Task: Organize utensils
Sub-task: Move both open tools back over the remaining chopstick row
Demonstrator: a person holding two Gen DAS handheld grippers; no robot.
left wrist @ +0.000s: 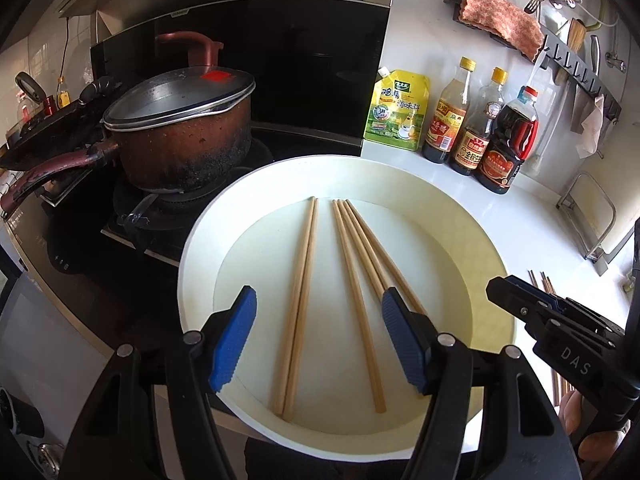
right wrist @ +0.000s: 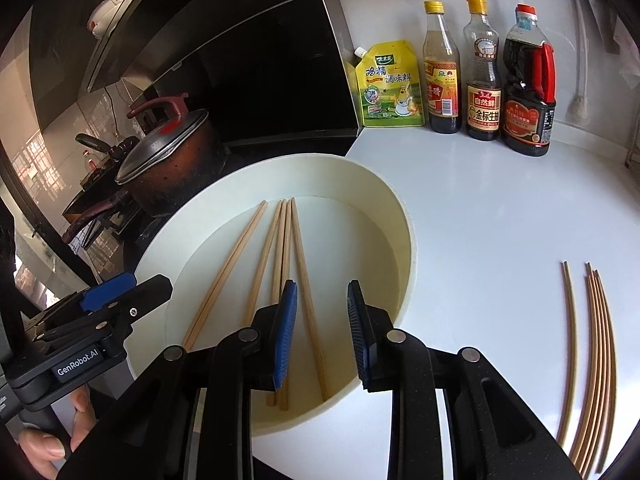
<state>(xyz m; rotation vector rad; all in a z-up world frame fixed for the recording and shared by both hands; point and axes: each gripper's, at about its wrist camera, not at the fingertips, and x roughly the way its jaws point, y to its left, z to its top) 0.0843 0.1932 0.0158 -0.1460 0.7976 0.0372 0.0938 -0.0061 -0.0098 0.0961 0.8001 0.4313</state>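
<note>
progress: judged partway. five chopsticks lie in the basin (right wrist: 394, 216); six more lie on the tabletop (right wrist: 480, 208) to its right. which group is the sorted one cannot be told from these views.
basin contents: a pair of chopsticks (left wrist: 299, 300) lying touching on the left, and a fan of three chopsticks (left wrist: 360, 276) to its right, tips close together at the far end. no water or other utensil visible inside.
tabletop chopsticks: loose chopsticks (right wrist: 592, 360) lie roughly parallel, well apart from the basin; one lies slightly to the left of the other five.
left gripper (left wrist: 320, 340): jaws wide apart, holding nothing, hovering over the near part of the basin, with the pair between the jaws.
right gripper (right wrist: 322, 332): jaws partly open, holding nothing, over the near right part of the basin; one chopstick of the fan runs between the jaws.
remaining work: judged to be gathering both groups into one place, aligned.
other containers: lidded pot (left wrist: 180, 136) on the stove, closed, contents hidden; sauce bottles (right wrist: 484, 68) and seasoning pouch (right wrist: 388, 84) stand by the back wall.
</note>
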